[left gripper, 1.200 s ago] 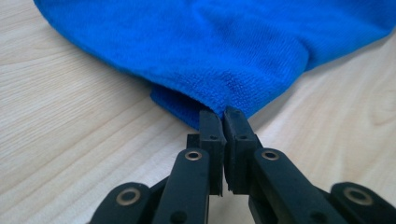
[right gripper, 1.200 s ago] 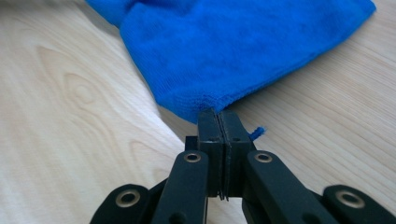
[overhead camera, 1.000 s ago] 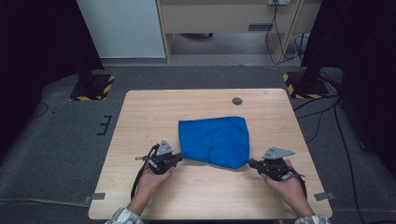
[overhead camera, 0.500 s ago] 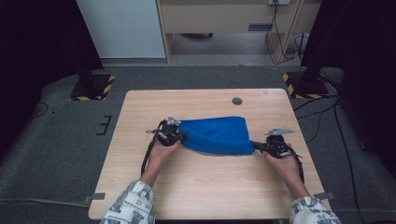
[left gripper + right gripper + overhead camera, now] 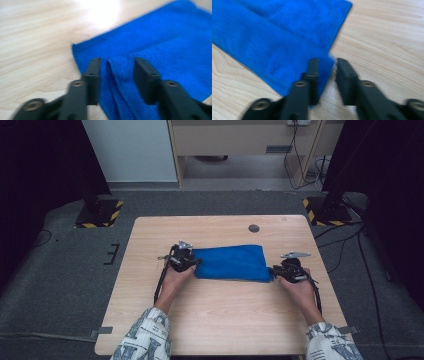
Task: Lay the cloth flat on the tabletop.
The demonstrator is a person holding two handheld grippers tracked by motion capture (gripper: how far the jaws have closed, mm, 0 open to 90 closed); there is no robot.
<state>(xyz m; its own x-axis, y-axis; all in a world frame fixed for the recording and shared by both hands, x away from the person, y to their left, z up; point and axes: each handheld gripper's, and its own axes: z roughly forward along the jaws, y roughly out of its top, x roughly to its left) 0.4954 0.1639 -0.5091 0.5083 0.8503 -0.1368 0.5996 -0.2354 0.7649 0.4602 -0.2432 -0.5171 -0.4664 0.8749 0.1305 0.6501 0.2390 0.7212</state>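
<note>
- The blue cloth lies folded into a long band near the middle of the desk, flat on the wood; its long sides run across the desk from one gripper to the other
- In the left gripper view a raised fold of the cloth stands between the two black jaws, which sit spread with a gap on either side of it; the pads do not press on it
- The left gripper sits at the cloth's left end, touching its edge; its jaws have just been opening, with the fold between them
- In the right gripper view the cloth's corner reaches in between the jaws, against the left one; bare wood shows beside the other jaw
- The right gripper sits at the cloth's right near corner; its jaws have just been opening too, parted and not pinching
- A small dark round disc lies beyond the cloth, apart from it, towards the far edge
</note>
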